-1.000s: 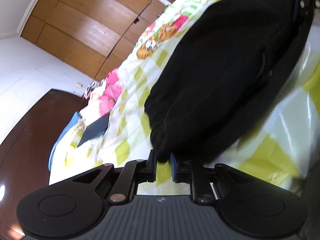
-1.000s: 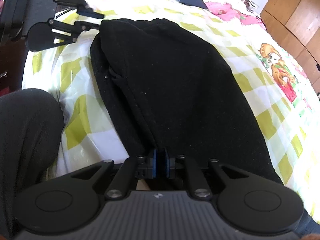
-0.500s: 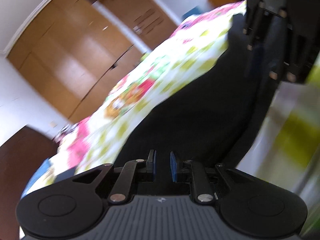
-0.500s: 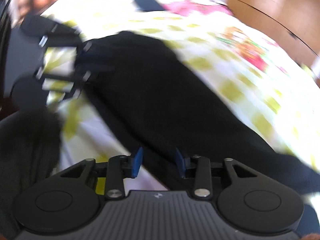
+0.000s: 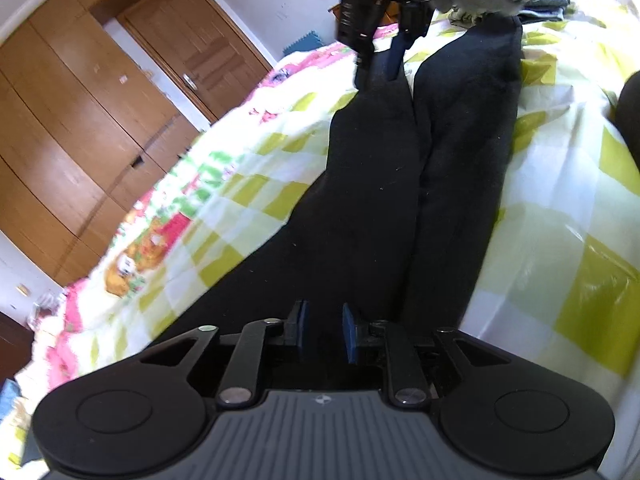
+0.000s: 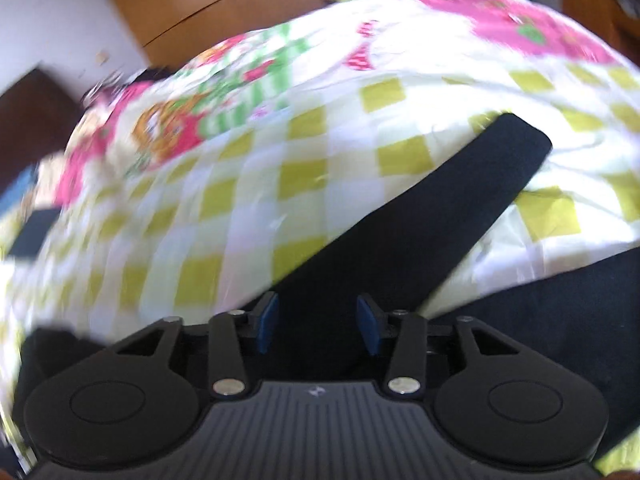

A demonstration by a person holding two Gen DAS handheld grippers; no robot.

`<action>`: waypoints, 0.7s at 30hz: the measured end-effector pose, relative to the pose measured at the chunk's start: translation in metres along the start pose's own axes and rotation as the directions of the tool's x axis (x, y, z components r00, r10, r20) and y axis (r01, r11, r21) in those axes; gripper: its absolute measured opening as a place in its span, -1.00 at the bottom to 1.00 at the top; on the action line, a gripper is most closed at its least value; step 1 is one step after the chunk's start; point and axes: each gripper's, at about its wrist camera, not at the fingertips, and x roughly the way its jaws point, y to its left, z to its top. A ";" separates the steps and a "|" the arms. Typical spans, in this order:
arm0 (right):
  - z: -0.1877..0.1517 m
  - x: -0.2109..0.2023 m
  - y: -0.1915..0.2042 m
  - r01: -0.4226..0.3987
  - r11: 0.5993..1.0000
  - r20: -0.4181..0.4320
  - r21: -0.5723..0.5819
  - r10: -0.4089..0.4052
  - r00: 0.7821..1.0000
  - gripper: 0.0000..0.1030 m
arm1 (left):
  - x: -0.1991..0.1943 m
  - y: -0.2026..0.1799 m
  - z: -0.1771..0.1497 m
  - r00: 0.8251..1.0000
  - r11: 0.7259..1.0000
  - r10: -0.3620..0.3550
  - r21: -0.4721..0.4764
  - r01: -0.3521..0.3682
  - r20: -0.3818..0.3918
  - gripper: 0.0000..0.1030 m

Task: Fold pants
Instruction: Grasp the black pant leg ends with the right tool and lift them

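Black pants (image 5: pixel 420 184) lie on a checkered bedsheet (image 5: pixel 568 208), both legs stretching away from me in the left wrist view. My left gripper (image 5: pixel 323 330) hovers over the near end of the pants, jaws slightly apart and holding nothing. My right gripper (image 6: pixel 317 326) is open and empty above the pants; one black leg (image 6: pixel 448 208) runs up and to the right from it. The right gripper also shows in the left wrist view (image 5: pixel 384 52), at the far end of the legs.
Wooden wardrobe doors (image 5: pixel 80 120) stand beyond the bed's left side. The sheet has pink cartoon prints (image 6: pixel 168 124). A dark flat object (image 6: pixel 32 232) lies on the bed at far left. A dark knee (image 5: pixel 630 112) shows at the right edge.
Both grippers let go of the pants and opened. The right one moved to the far end of the legs; both views swung round, with motion blur.
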 end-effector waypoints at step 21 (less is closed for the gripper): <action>0.006 0.033 -0.108 -0.055 0.901 0.147 0.431 -0.010 0.989 -0.11 | 0.021 -0.019 0.024 1.000 0.999 0.003 -0.035 -0.002 0.016 -0.30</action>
